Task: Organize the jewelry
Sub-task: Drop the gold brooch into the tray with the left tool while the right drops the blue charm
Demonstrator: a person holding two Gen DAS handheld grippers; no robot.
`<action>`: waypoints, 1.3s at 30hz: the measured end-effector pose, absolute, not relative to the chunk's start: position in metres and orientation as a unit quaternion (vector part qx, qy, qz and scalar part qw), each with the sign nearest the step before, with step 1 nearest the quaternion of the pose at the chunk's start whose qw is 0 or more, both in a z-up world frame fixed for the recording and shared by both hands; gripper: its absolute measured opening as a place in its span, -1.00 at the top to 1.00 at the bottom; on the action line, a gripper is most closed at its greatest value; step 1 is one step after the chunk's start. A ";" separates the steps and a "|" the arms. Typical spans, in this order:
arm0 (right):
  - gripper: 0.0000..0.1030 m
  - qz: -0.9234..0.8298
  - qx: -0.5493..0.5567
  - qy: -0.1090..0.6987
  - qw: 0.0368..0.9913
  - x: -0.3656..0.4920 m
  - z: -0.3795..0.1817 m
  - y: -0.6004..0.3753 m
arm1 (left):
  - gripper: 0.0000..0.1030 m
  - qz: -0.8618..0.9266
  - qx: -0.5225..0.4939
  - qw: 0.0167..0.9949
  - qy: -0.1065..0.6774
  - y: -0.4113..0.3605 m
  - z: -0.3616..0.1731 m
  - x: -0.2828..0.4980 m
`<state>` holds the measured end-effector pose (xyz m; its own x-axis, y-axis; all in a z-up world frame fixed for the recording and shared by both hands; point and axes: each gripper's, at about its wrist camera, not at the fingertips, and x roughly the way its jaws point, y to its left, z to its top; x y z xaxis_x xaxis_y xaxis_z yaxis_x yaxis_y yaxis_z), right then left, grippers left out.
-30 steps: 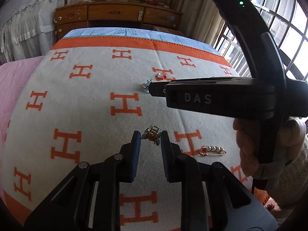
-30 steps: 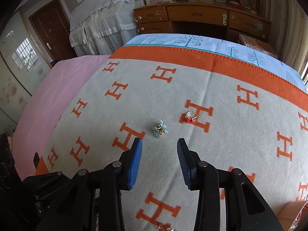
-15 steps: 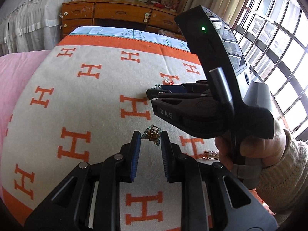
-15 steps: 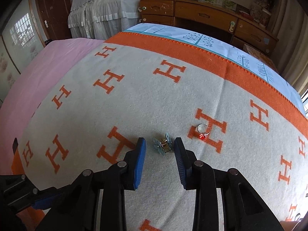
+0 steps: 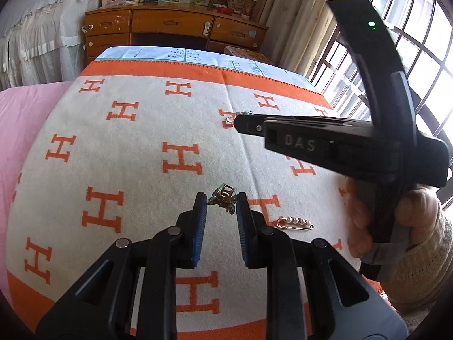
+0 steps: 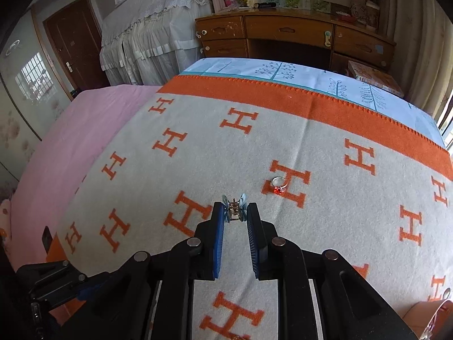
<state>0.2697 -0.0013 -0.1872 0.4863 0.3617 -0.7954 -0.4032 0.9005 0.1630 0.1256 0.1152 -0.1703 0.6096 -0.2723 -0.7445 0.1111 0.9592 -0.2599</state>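
A green and gold hair clip (image 5: 222,197) sits between the fingertips of my left gripper (image 5: 221,201), which is shut on it just above the orange-H blanket (image 5: 136,164). My right gripper (image 6: 234,209) has its jaws closing, and the pads press on the wings of a pale blue butterfly clip (image 6: 233,211). From the left wrist view the right gripper (image 5: 240,121) reaches in from the right, held by a hand (image 5: 359,221). A silver ring with a red stone (image 6: 279,185) lies on the blanket right of that clip. A pearl safety-pin brooch (image 5: 294,222) lies right of my left fingers.
A pink sheet (image 6: 85,130) covers the bed left of the blanket. A wooden desk with drawers (image 6: 288,34) stands beyond the bed's far end, with a flat box (image 6: 373,78) near it. Barred windows (image 5: 419,56) line the right side. A brown object (image 6: 436,320) shows at the lower right.
My right gripper moved forward over the blue butterfly clip and its jaws narrowed onto it. The left gripper kept the green clip between its tips.
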 end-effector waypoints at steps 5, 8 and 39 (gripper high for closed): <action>0.69 0.229 0.014 0.409 0.883 0.224 -0.145 -0.050 | 0.64 -0.118 -0.078 0.894 0.426 0.095 -0.155 0.116; 0.69 0.225 0.028 0.385 0.895 0.193 -0.124 -0.085 | 0.64 -0.136 -0.066 0.896 0.417 0.074 -0.138 0.111; 0.69 0.049 0.074 0.419 0.904 0.041 -0.141 -0.366 | 0.64 -0.351 0.013 0.819 0.453 -0.203 -0.127 0.165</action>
